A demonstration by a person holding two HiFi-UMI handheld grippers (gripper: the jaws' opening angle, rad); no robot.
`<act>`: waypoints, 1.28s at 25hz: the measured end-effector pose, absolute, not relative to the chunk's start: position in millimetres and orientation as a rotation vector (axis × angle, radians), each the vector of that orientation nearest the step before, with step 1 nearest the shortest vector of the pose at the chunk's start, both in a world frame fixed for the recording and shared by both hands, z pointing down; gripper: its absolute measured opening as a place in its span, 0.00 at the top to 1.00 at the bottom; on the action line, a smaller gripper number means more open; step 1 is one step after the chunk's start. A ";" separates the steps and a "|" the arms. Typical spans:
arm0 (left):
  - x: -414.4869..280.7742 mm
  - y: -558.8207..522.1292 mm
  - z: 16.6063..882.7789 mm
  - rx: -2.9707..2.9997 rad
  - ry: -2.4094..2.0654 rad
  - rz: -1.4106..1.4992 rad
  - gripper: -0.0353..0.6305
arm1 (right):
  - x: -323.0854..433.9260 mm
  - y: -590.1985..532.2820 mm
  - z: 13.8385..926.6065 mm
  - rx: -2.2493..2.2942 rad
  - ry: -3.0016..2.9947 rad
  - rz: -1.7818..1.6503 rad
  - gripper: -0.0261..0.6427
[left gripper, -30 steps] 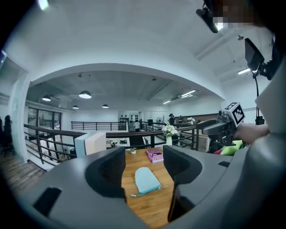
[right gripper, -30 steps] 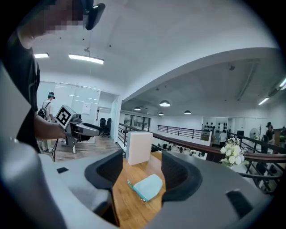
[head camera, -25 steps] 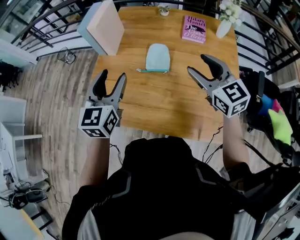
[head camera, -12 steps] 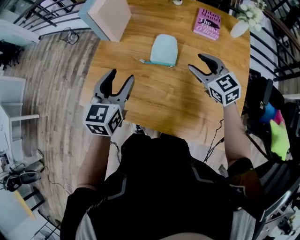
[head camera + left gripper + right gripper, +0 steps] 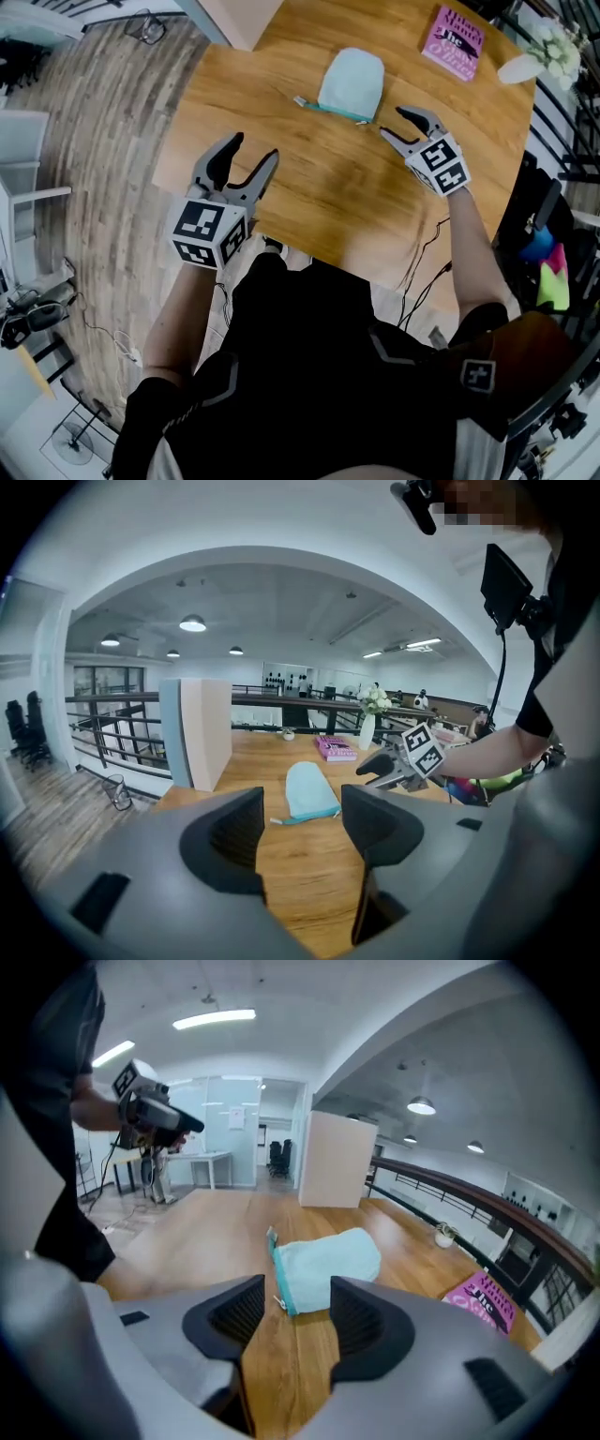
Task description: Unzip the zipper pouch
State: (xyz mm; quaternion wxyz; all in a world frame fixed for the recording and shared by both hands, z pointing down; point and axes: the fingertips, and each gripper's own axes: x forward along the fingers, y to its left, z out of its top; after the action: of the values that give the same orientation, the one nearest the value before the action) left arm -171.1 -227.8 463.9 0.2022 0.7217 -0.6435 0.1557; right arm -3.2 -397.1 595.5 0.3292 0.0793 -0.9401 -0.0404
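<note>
On a railed mezzanine over plank flooring, at a wooden surface [image 5: 309, 206]. Toward its far side, flat and untouched: the pale blue zipper pouch [image 5: 352, 82], with its teal zipper [image 5: 333, 110] along the near edge, apparently shut from end to end. What looks like a small pull [image 5: 279, 1300] at the end nearest the right claw, too small to be sure of. Beyond the pouch, a pink book [image 5: 455, 42] and a white vase [image 5: 525, 66].

Left claw [image 5: 251, 150] raised over the near-left part of the surface, well apart from the pouch, jaws spread wide and empty. Right claw [image 5: 396, 124] near the pouch's right end but not touching it, jaws apart and closing, nothing between them.

By the look of things, nothing of the task done yet, with only the approach under way. Left to do: steadying the pouch's body with one claw, pinching the pull with the other, and drawing the slider along the whole length of the zipper.
</note>
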 end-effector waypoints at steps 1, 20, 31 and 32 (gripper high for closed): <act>-171.7 -227.4 467.5 2.000 -1.790 0.424 0.53 | -5.0 -397.8 605.9 0.182 -2.426 -0.155 0.63; -175.2 -206.2 504.4 1.882 -1.782 0.517 0.53 | -39.3 -403.7 695.2 -0.110 -2.235 -0.398 0.74; -169.9 -199.3 505.9 1.884 -1.785 0.522 0.53 | -41.1 -394.8 697.2 -0.151 -2.218 -0.417 0.86; -170.1 -199.6 505.3 1.889 -1.788 0.522 0.53 | -42.3 -392.3 694.8 -0.145 -2.231 -0.387 0.87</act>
State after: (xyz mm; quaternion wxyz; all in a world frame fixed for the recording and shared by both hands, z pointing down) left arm -170.1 -199.6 505.3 0.2420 0.6909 -0.6540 0.1908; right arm -42.3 -392.3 694.8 0.4225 -0.0580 -0.8912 -0.1546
